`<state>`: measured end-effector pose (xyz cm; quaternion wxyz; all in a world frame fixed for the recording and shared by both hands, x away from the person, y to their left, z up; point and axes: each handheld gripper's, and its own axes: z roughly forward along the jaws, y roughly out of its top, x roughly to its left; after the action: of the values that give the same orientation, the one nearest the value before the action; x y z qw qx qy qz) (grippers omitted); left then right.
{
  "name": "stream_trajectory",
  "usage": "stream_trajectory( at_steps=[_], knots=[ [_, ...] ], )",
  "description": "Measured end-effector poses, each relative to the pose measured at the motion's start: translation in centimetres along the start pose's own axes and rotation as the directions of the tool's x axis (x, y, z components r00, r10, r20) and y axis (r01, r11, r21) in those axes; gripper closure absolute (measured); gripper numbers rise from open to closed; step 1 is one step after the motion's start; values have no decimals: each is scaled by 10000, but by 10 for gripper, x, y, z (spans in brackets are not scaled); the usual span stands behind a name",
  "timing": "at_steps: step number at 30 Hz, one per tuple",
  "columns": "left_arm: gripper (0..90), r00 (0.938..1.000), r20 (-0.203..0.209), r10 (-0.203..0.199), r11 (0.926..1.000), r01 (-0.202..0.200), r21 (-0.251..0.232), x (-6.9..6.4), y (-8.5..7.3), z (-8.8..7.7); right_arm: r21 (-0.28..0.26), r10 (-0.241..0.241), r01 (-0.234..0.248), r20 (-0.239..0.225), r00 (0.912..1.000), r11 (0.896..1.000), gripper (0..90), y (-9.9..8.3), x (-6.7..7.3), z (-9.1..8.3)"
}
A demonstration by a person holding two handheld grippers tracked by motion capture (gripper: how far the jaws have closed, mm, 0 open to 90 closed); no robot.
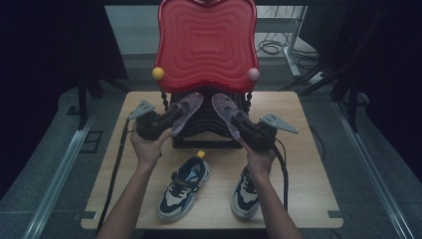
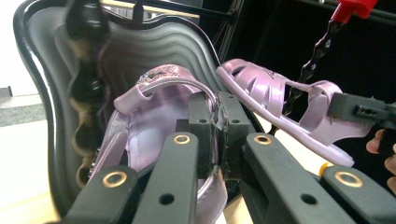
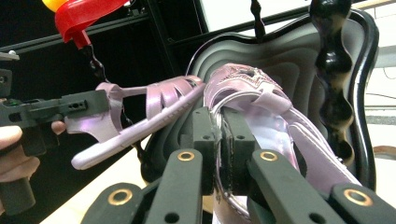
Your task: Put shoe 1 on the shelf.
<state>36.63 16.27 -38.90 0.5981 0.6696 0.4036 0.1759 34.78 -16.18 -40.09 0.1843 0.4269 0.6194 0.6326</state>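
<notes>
Nearest me on the pale wooden counter (image 1: 308, 179) sit two dark blue and grey strapped sneakers (image 1: 183, 188), toes toward me; I can read no brand or lettering on them. Beyond them my left tongs (image 1: 171, 115) are clamped shut on the heel strap of a glossy lilac plastic sandal (image 2: 154, 140), held up over the counter's far half. My right tongs (image 1: 240, 119) pinch the strap of its matching lilac jelly sandal (image 3: 261, 116) likewise, which has a glittery star on the toe. Both sandals hang just in front of a black ribbed, wavy-edged shelf (image 1: 209, 130). Above it rises a red rippled plastic tray (image 1: 206, 42) with yellow and pink knobs.
</notes>
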Motion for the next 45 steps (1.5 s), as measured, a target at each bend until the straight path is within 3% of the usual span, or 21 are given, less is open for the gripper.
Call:
stream_trajectory(
  at_steps=[10, 20, 33, 45],
  knots=[
    [861, 9998, -153, 86, 10000, -86, 19, 2, 1, 17, -141, -41, 46, 322, 9995, 9999, 858, 1, 0, 14],
    [861, 9996, -279, 59, 9994, -68, -340, 3, 4, 31, -171, 0, 11, 644, 9979, 9999, 857, 0, -1, 33],
    [861, 9970, -695, 354, 9979, -391, -520, 5, 5, 47, -459, -1, 48, 1028, 9947, 9989, 857, -1, -3, 53],
    [861, 9952, -894, 402, 9953, -478, -846, 12, 2, 60, -658, -734, 827, 1333, 9884, 9944, 857, -2, -6, 79]
  ],
)
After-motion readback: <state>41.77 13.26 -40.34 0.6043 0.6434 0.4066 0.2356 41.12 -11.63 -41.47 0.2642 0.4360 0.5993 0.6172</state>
